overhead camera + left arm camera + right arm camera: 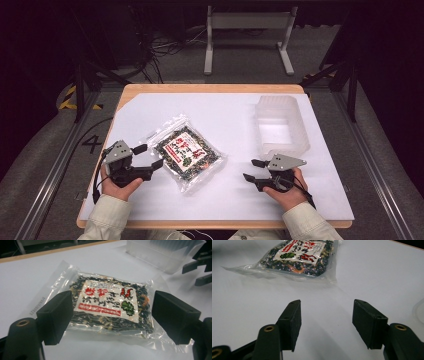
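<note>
From the high view we see a clear packet of dark dried food with a white and red label lying flat near the middle of the white-covered bench, turned at an angle, with a translucent plastic tub well apart from it toward the far right. Our left claw sits just beside the packet's left edge with its jaws spread and nothing between them, while our right claw rests apart from the packet on its right side, also released and empty. In the left gripper view the packet lies straight ahead, framed by the two parted jaws, and its film is glossy and wrinkled, with wide flat sealed margins around the lumpy dark contents. We judge it light, soft and rather slippery, likely to sag or fold if lifted by one corner; the flat sealed border looks to us the best place to pinch, since squeezing the middle might crush brittle flakes. In the right gripper view the packet lies farther off beyond the open jaws, its near sealed edge resting flat on the bench, so sliding a jaw under it may prove awkward.
</note>
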`<control>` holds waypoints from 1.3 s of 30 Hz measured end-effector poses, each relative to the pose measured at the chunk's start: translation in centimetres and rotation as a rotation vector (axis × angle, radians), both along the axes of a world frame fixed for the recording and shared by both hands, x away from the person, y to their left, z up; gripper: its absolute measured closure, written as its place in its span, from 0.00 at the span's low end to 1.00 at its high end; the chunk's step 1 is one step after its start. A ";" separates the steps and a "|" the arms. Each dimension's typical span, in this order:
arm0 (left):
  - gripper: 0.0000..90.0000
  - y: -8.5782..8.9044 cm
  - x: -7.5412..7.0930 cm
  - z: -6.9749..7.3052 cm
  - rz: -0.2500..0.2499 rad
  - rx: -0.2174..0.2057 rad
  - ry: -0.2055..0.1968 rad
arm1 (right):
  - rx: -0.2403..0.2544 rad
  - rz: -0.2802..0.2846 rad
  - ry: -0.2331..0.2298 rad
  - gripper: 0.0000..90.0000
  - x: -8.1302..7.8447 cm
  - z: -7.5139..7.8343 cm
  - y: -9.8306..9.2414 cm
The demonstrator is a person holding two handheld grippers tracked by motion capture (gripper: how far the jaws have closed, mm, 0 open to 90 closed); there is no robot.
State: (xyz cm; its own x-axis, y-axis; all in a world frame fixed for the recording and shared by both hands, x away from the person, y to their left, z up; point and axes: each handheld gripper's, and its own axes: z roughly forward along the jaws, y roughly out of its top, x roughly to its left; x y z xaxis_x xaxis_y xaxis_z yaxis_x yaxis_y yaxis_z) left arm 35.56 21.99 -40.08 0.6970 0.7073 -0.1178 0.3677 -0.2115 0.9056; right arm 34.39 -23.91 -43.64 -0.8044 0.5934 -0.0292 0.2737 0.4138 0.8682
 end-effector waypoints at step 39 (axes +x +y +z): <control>0.21 3.4 9.0 -0.4 0.173 0.005 0.077 | -0.058 -0.007 -0.053 0.46 -0.4 0.2 0.6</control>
State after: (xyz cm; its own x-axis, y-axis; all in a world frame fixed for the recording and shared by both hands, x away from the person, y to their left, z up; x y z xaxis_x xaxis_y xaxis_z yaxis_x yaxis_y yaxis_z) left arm 44.54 25.43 -40.53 0.5545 0.8163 -0.1619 0.4667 -0.1440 0.8726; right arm 33.98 -23.29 -43.40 -0.7967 0.5950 -0.1062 0.2308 0.4619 0.8564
